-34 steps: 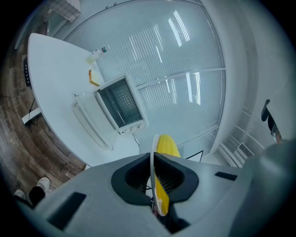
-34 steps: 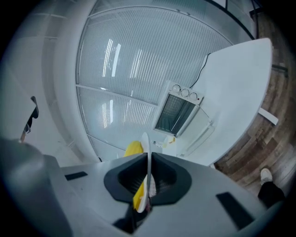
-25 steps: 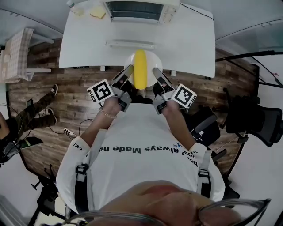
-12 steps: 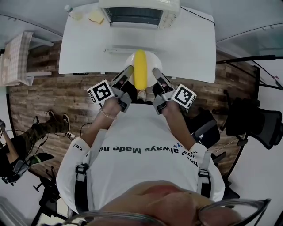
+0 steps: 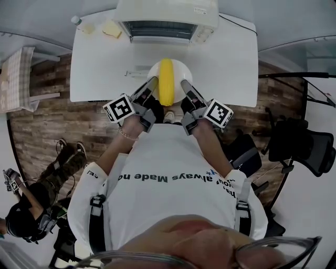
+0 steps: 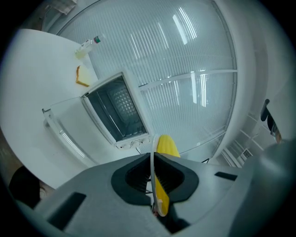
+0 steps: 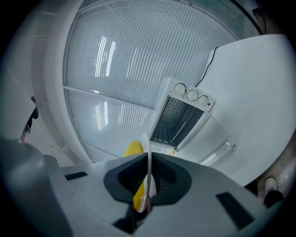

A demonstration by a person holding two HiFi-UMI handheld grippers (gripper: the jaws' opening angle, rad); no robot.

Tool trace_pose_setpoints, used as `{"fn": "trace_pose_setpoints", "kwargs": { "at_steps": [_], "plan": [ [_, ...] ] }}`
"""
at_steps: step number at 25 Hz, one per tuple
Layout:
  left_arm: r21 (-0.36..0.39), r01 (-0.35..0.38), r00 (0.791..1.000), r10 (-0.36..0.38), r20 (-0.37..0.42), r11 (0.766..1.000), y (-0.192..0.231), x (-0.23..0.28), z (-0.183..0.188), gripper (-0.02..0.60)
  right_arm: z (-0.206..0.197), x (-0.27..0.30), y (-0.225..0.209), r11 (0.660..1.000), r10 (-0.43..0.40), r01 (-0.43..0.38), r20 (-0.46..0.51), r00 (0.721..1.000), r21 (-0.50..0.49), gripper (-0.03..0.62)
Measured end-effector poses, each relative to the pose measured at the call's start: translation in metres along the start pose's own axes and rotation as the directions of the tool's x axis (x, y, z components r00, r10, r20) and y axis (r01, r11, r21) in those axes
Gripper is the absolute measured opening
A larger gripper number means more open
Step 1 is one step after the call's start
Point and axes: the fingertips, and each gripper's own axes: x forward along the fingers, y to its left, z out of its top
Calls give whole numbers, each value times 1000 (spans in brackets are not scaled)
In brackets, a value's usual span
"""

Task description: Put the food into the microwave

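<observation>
My left gripper (image 5: 151,84) and right gripper (image 5: 185,85) each clamp jaws on one plate (image 5: 183,73). It carries one yellow food (image 5: 166,84), near one microwave (image 5: 167,13).

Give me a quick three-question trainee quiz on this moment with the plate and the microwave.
1. True or false: the microwave is shut.
2. Multiple choice: the plate is held by A) one gripper, B) both grippers, C) neither.
3. Fill in: the food on the plate is ____ in colour.

Key:
1. False. It stands open.
2. B. The left gripper and the right gripper each clamp the rim.
3. Yellow.
</observation>
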Motion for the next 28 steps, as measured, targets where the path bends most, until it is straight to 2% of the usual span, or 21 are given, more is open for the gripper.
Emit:
{"fn": "trace_pose_setpoints", "kwargs": {
  "at_steps": [3, 6, 8, 11, 15, 21, 28],
  "plan": [
    [-26, 7, 1000, -7, -1, 1000, 5, 9, 17, 23, 9, 20, 2, 1000, -3, 3, 3, 1000, -13, 26],
    [-22, 2, 1000, -2, -9, 1000, 8, 13, 29, 23, 15, 32, 3, 1000, -11, 12, 8, 1000, -28, 26],
    [-23, -15, 1000, 14, -19, 1000, 17, 18, 49, 23, 21, 54, 4, 999, -19, 20, 13, 1000, -26, 26],
    [-10, 2, 999, -2, -33, 1000, 26, 31, 84, 23, 29, 88, 7, 999, -34, 34, 18, 999, -13, 26],
    [-16, 6, 998, -7, -58, 1000, 37, 39, 108, 23, 32, 114, 6, 999, -52, 52, 29, 998, 9, 26],
    [-6, 12, 996, -13, -92, 1000, 53, 57, 130, 23, 42, 137, -3, 997, -70, 71, 54, 996, -6, 26],
    [-19, -3, 993, 1, -120, 1000, 57, 70, 130, 23, 53, 140, -11, 996, -84, 84, 65, 994, -2, 26]
  ]
}}
